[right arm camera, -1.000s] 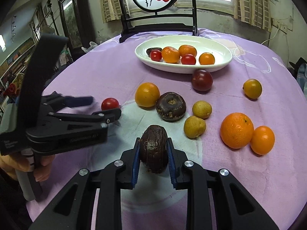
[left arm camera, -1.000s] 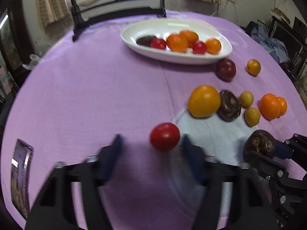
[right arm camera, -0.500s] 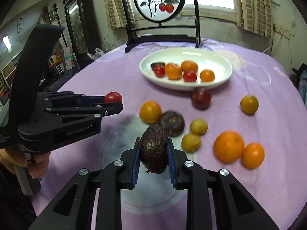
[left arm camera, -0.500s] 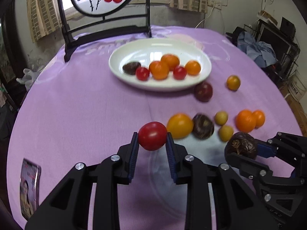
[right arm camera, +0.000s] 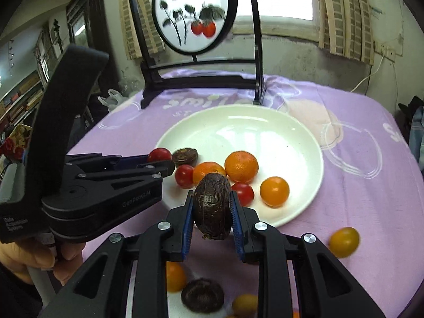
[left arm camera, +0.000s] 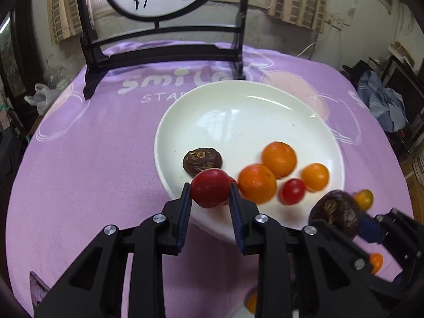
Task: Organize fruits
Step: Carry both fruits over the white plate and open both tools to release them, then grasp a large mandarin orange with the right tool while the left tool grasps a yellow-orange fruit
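Left load: my left gripper [left arm camera: 209, 192] pinches a round red tomato [left arm camera: 210, 187], hanging over the near rim of the white oval plate [left arm camera: 238, 116].
Right load: my right gripper [right arm camera: 212, 212] clamps a wrinkled dark brown passion fruit [right arm camera: 212, 209], long axis upright, just short of the rim.
Nearer: left, I judge.
In the way: two oranges [left arm camera: 256, 186] and a red tomato crowd the plate's near side; the far half is bare.
Loose: a yellow-orange fruit [right arm camera: 344, 241] on the purple cloth [left arm camera: 79, 159].

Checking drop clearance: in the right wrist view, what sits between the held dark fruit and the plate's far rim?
Right wrist view: two oranges directly behind the dark fruit, then bare white plate.
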{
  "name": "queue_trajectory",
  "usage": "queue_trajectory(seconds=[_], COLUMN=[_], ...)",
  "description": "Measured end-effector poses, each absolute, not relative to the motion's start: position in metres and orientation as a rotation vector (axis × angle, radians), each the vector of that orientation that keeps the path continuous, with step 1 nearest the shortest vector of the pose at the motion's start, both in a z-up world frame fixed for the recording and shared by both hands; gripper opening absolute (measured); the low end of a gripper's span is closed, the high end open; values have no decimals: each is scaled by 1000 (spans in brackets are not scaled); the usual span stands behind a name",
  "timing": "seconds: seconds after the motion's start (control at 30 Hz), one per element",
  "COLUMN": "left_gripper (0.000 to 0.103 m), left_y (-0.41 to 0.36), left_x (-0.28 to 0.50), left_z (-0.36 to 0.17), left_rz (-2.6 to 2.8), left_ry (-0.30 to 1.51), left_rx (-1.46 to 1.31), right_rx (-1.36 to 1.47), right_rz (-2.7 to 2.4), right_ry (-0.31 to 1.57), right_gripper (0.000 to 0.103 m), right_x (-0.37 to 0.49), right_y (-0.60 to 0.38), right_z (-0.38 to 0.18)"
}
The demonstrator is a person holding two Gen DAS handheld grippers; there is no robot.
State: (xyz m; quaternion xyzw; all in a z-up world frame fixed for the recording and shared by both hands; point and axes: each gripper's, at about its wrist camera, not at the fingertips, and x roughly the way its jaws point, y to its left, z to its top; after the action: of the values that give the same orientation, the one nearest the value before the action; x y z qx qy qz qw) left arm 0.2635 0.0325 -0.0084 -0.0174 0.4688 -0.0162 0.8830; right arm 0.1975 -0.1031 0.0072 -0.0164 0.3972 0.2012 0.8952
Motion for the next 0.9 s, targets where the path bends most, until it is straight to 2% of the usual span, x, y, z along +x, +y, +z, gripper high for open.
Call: queue_trajectory(seconds=[0.07,0.13,0.17,0.2,0.23,0.3,0.37,0.67,0.9], left_gripper=[28,34,54,73,77,77,78,94,94], left_y=[34,36,36,36,35,33,30,30,12], left_x=[273,279,280,280,279,272,262,194,130], left_z=[-16,-20,-20,-19,-16,-9,-3,25,9], left_rz=[-32,-10,10,28,44,27,7,-19,-78], left_ry=[987,977,971,967,956,934,926,857,853], left_rx=[-46,-64,-63,-56,-45,-31,-21,-60,11], right_rx=[-33,-44,-47,-40,-28,-3,4,86,-3], right_rz=[409,396,386,376,373,377,379,347,317], right_ry=[854,884,893,891,886,864,848,774,817], right_gripper=[26,26,31,43,48,53,54,75,76], right_x=[208,216,218,218,217,211,202,138,92], right_y=[-99,-96,-96,-97,-99,-105,-112,-181,-203], right_z=[-6,-18,-22,-24,-24,-20,-14,13,-5])
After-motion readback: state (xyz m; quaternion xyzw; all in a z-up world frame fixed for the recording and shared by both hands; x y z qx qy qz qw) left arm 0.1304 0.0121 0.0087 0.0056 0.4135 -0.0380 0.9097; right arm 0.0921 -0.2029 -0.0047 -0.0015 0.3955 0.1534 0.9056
